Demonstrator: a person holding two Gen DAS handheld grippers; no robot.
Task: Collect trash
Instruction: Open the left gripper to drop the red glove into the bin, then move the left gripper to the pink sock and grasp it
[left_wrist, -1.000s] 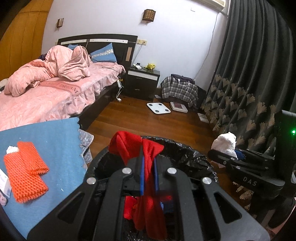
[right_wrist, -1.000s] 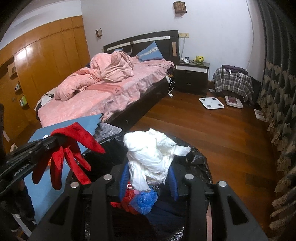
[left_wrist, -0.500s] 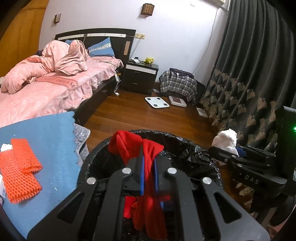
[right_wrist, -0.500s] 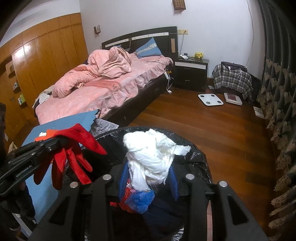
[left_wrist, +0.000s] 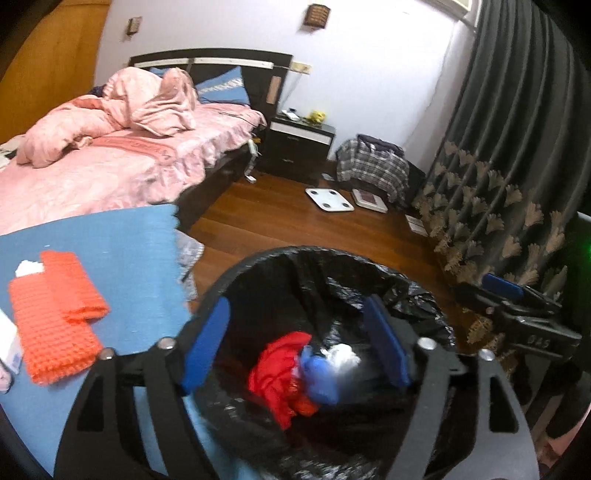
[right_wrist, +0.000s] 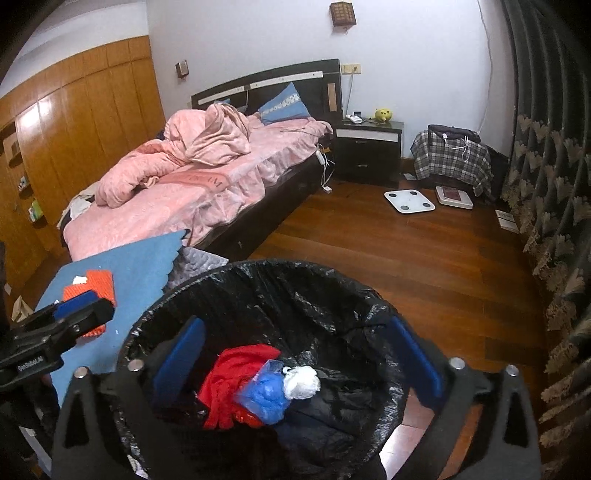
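A bin with a black liner (left_wrist: 406, 295) (right_wrist: 332, 295) stands right below both grippers. In it lie a red cloth (left_wrist: 280, 373) (right_wrist: 236, 376), a blue plastic bag (left_wrist: 317, 384) (right_wrist: 266, 400) and a white crumpled wad (left_wrist: 343, 354) (right_wrist: 301, 382). My left gripper (left_wrist: 297, 343) hangs over the bin, its jaws opening, with nothing between the blue pads. My right gripper (right_wrist: 299, 362) is over the bin too, jaws opening wide and empty. Each gripper shows at the edge of the other's view: the right one (left_wrist: 517, 306), the left one (right_wrist: 74, 314).
Left of the bin a blue mat (left_wrist: 110, 251) (right_wrist: 129, 266) bears orange mesh sleeves (left_wrist: 55, 328) (right_wrist: 98, 282). Behind are a pink bed (right_wrist: 207, 192), a dark nightstand (right_wrist: 369, 147), a white scale (right_wrist: 408, 201) on the wood floor and a plaid bag (right_wrist: 450, 158). A dark curtain (right_wrist: 546, 184) runs along the right.
Both grippers have opened. The red cloth left the left gripper and the white wad left the right one; both now lie in the bin.
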